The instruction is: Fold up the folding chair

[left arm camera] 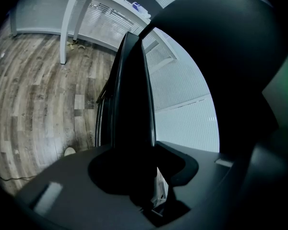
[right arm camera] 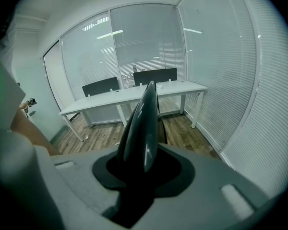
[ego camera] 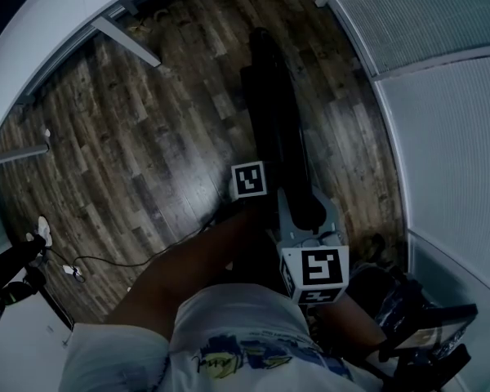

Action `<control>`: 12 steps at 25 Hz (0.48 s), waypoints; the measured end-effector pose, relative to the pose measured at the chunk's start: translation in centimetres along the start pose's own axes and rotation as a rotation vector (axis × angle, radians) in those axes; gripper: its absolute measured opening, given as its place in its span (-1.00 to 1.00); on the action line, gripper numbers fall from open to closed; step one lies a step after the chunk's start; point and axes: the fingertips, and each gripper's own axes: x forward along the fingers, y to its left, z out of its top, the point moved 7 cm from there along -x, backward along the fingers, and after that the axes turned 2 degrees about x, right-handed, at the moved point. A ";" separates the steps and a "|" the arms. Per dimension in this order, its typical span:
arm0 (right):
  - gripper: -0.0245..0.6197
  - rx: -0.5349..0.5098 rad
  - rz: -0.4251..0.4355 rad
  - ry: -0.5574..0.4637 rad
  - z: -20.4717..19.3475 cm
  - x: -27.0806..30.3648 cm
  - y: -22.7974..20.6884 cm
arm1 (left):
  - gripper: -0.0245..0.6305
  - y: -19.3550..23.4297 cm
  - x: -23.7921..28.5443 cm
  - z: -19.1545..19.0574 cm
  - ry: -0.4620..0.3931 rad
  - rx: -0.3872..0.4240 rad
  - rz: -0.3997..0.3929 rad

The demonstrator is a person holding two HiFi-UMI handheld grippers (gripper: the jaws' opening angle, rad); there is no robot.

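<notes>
The black folding chair [ego camera: 273, 113] stands folded flat and nearly upright on the wooden floor, seen edge-on from above. My left gripper [ego camera: 267, 193] grips its near top edge from the left; in the left gripper view the dark chair panel [left arm camera: 132, 104] fills the gap between the jaws of the left gripper [left arm camera: 137, 176]. My right gripper [ego camera: 300, 211] sits just behind it on the same edge. In the right gripper view the rounded chair edge [right arm camera: 144, 123] rises out of the notch of the right gripper [right arm camera: 141, 171], whose jaws are easing wider while still on the chair.
A white desk's legs [ego camera: 126, 39] stand at the far left, and a long white desk [right arm camera: 134, 97] with two black chairs behind it lines the far glass wall. Blinds on glass [ego camera: 449, 137] close the right side. A cable [ego camera: 106, 260] lies on the floor at left.
</notes>
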 end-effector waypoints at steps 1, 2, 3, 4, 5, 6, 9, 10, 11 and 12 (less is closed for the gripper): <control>-0.62 0.003 0.002 -0.001 0.0 0.0 -0.1 | -0.51 0.0 0.1 0.0 0.000 0.001 0.003; -0.62 0.006 0.003 -0.002 0.0 0.0 -0.2 | -0.51 -0.1 0.1 0.0 0.002 0.001 0.005; -0.62 0.008 0.003 -0.004 0.0 -0.1 -0.3 | -0.51 -0.1 0.2 -0.1 0.007 -0.001 0.004; -0.62 0.009 0.004 -0.004 -0.1 -0.1 -0.4 | -0.51 -0.2 0.3 -0.1 0.013 -0.003 0.001; -0.62 0.007 0.004 -0.003 -0.1 -0.1 -0.5 | -0.48 -0.3 0.4 -0.1 0.020 -0.004 -0.002; -0.62 0.005 0.005 -0.002 -0.1 -0.1 -0.6 | -0.44 -0.4 0.5 0.0 0.025 -0.004 -0.006; -0.62 0.003 0.008 -0.001 -0.2 -0.2 -0.9 | -0.44 -0.5 0.7 0.0 0.039 -0.002 -0.007; -0.62 0.003 0.009 0.000 -0.2 -0.2 -0.9 | -0.45 -0.5 0.8 0.1 0.044 -0.002 -0.003; -0.62 0.004 0.010 0.001 -0.2 -0.2 -0.9 | -0.48 -0.4 0.7 0.1 0.051 -0.003 0.003; -0.62 0.004 0.011 0.001 -0.2 -0.2 -0.9 | -0.54 -0.3 0.7 0.2 0.057 -0.003 0.010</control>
